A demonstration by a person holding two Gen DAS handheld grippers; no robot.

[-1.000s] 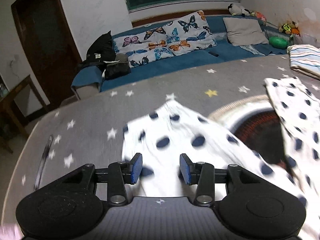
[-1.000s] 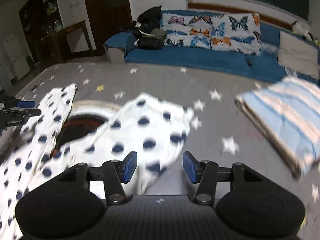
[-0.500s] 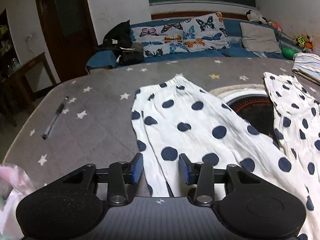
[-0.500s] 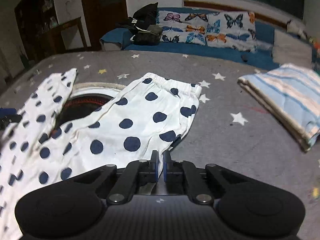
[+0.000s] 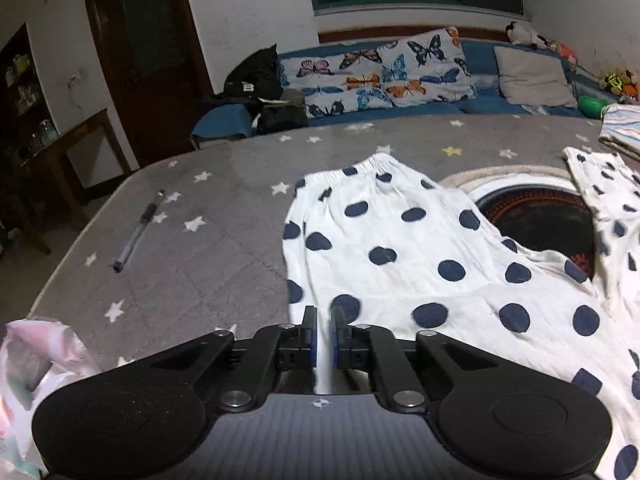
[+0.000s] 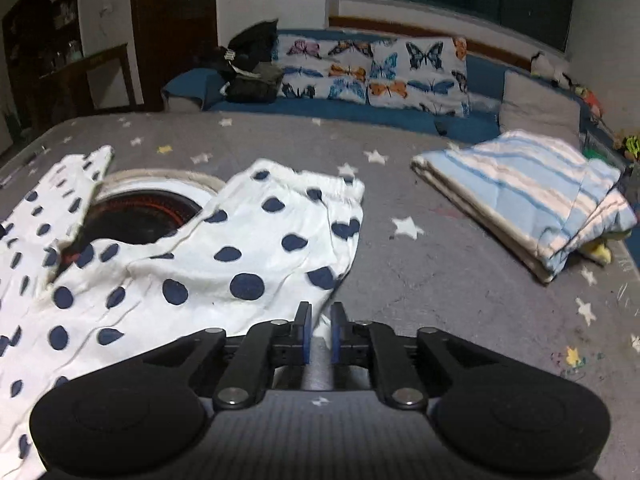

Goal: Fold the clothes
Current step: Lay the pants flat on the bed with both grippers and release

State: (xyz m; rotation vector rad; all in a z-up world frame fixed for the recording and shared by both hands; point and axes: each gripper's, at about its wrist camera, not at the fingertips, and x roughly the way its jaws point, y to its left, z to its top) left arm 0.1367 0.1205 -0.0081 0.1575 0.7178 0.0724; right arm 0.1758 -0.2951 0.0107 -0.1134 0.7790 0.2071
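A white garment with navy dots (image 5: 400, 248) lies spread on the grey star-patterned cover (image 5: 200, 248), its elastic hem at the far end. My left gripper (image 5: 323, 336) is shut on the garment's near left edge, with white fabric pinched between the blue pads. In the right wrist view the same garment (image 6: 240, 264) lies left of centre. My right gripper (image 6: 319, 332) sits at its near right edge. Its jaws are opening slightly, but fabric still fills the narrow gap and the pads press on it. A second dotted part (image 5: 600, 200) lies to the right.
A round dark opening with a red pattern (image 5: 536, 220) lies partly under the garment. A pen (image 5: 138, 232) rests at the left. A folded blue-striped cloth (image 6: 528, 196) sits at the right, a pinkish cloth (image 5: 36, 360) at the near left corner, and a blue sofa with butterfly pillows (image 5: 380, 76) behind.
Both grippers were open a second ago. The right one closed on the garment's edge first and now stands a touch wider. The left one has closed on the fabric.
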